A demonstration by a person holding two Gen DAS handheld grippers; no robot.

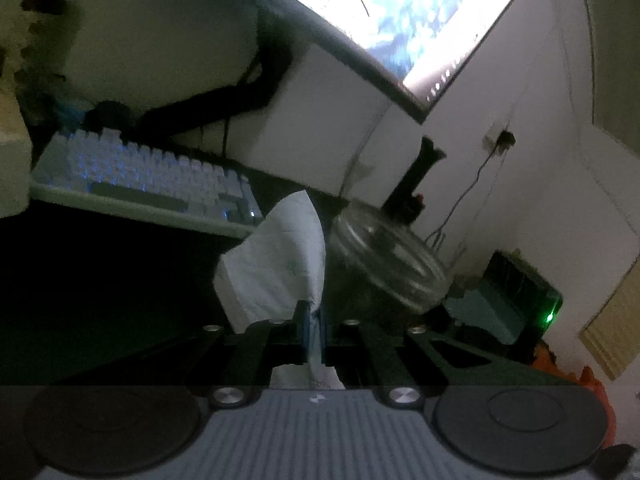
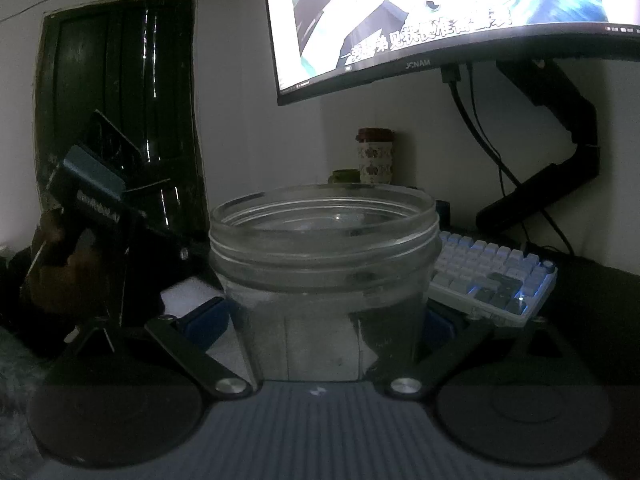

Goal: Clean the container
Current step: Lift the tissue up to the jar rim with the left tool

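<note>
A clear glass jar (image 2: 324, 264) with a threaded rim stands upright between my right gripper's (image 2: 322, 320) blue-padded fingers (image 2: 204, 320), which are shut on its lower body. The same jar shows in the left wrist view (image 1: 388, 258), to the right of a white tissue (image 1: 276, 264). My left gripper (image 1: 314, 330) is shut on the tissue's lower corner and holds it up just left of the jar's mouth. The other gripper and the hand holding it show at the left of the right wrist view (image 2: 92, 200).
A white backlit keyboard (image 2: 492, 276) lies on the dark desk behind the jar. A lit monitor (image 2: 440, 12) hangs above on a black arm (image 2: 560, 160). A patterned cup (image 2: 374, 156) stands by the wall. A dark box with a green light (image 1: 524, 292) sits at the right.
</note>
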